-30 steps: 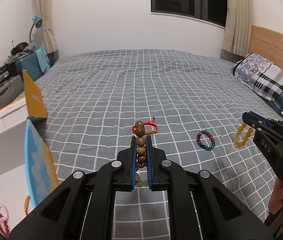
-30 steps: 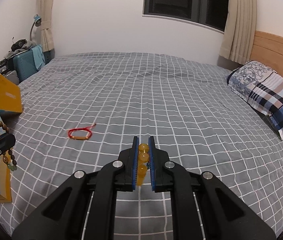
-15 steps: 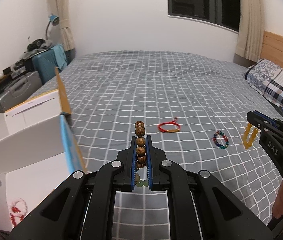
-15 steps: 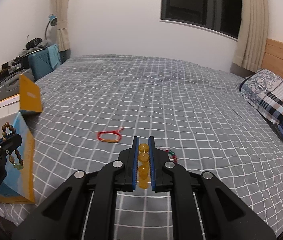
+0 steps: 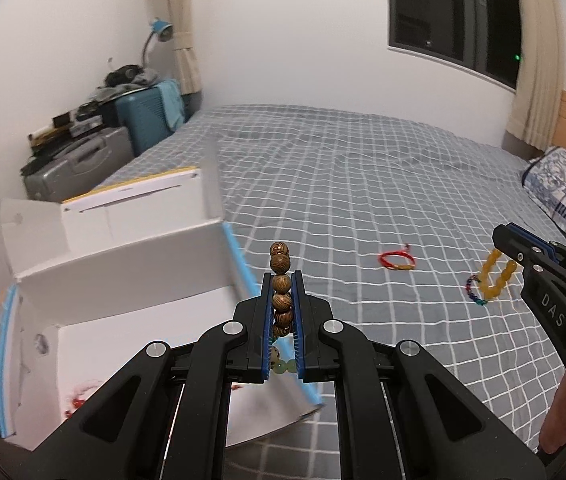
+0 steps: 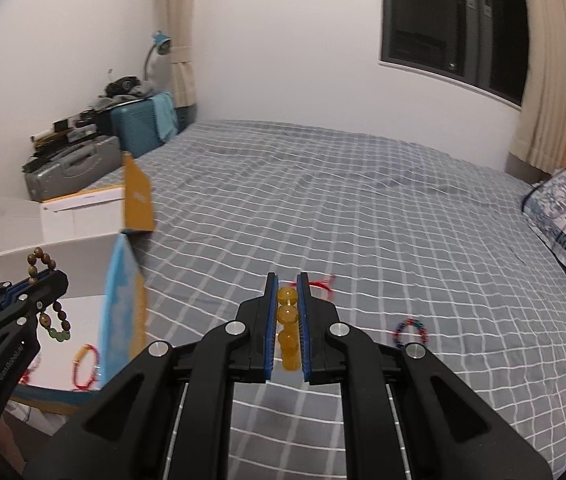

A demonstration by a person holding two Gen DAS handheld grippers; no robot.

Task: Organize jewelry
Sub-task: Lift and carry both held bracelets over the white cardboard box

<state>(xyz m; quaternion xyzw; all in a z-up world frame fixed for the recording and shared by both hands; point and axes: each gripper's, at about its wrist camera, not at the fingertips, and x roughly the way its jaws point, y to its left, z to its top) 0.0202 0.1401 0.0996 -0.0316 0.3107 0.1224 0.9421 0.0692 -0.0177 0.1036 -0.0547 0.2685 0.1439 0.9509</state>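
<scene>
The left gripper (image 5: pixel 281 280) clamps a wooden bracelet (image 5: pixel 281 300) above the open box (image 5: pixel 123 256). The right gripper (image 6: pixel 287 284) pinches a yellow bracelet (image 6: pixel 288 332) over the bed (image 6: pixel 363 208) (only its view shows a red bracelet (image 6: pixel 85 366) inside the box).

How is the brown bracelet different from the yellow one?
The brown bracelet has wood-grain beads plus some green ones; the yellow bracelet has glossy, see-through amber beads all alike. The left gripper holds the brown one, close to the box; the right gripper holds the yellow one over the bed. Both are bead loops, pinched and off the bed.
</scene>
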